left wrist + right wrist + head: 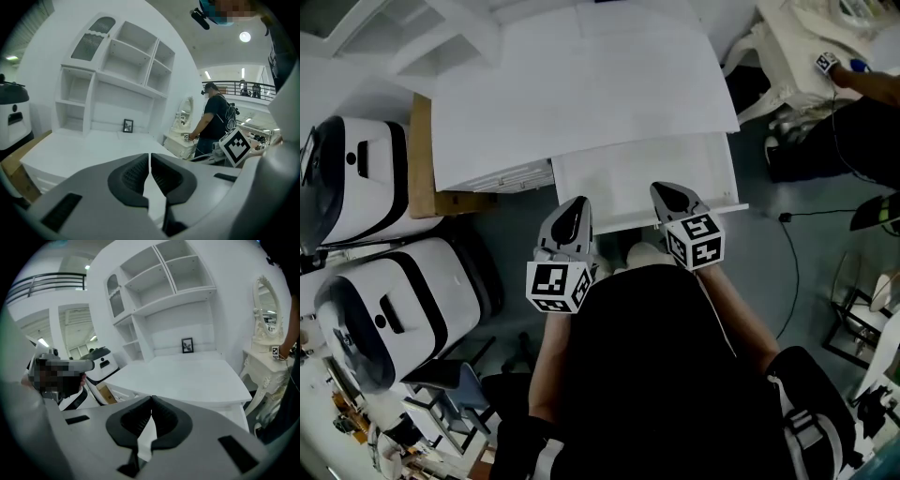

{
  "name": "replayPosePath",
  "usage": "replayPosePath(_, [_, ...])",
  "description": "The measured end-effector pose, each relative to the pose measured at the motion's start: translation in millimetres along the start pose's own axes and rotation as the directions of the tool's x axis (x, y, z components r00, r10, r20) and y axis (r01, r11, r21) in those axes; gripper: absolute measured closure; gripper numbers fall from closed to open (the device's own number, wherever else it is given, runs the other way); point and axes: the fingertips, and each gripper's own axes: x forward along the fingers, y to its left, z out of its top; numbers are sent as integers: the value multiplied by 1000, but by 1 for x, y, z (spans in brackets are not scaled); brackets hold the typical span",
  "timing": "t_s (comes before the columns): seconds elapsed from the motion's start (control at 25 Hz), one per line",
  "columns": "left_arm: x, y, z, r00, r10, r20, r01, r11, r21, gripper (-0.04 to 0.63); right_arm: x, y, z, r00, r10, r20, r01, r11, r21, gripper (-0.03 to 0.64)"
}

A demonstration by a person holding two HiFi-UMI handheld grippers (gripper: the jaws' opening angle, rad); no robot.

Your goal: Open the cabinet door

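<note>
A white desk cabinet [581, 94] with an open-shelf hutch [122, 61] stands in front of me. From under its top a white panel [647, 183] juts toward me; whether it is a door or a drawer I cannot tell. My left gripper [575, 204] is shut and empty, hanging at the panel's near left corner. My right gripper [670, 192] is also shut and empty, over the panel's near edge. In the left gripper view the left gripper [150, 157] points at the desktop, its jaws meeting at the tips. In the right gripper view the right gripper [151, 401] also shows its jaws together.
Two white machines [356, 178] [384, 319] and a cardboard box [427, 178] stand to the left. An ornate white vanity [787, 56] with another person [215, 122] beside it is on the right. A small framed picture [187, 345] sits at the desk's back. A cable [792, 272] lies on the floor.
</note>
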Motion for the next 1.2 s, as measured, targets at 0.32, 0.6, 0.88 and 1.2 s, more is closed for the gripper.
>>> replayPosePath(0.32, [0,10,17,998,44,39,-44,999,4,563,-3,12,54,992,65,104,-61,997,-43,601])
replayPosePath(0.6, [-1,20,35,994,73,77,-74,997,6,563,-11,21,96,976,107,190,-95,993,-75,601])
replayPosePath(0.88, [-3,25,45,992,87,95,-87,996,3,563,-21,27,124,955,123,271,-95,989,-114,601])
replayPosePath(1.2, [-4,24,46,989,98,107,-98,995,-7,563,-31,37,126,944,176,280,-143,980,-136,603])
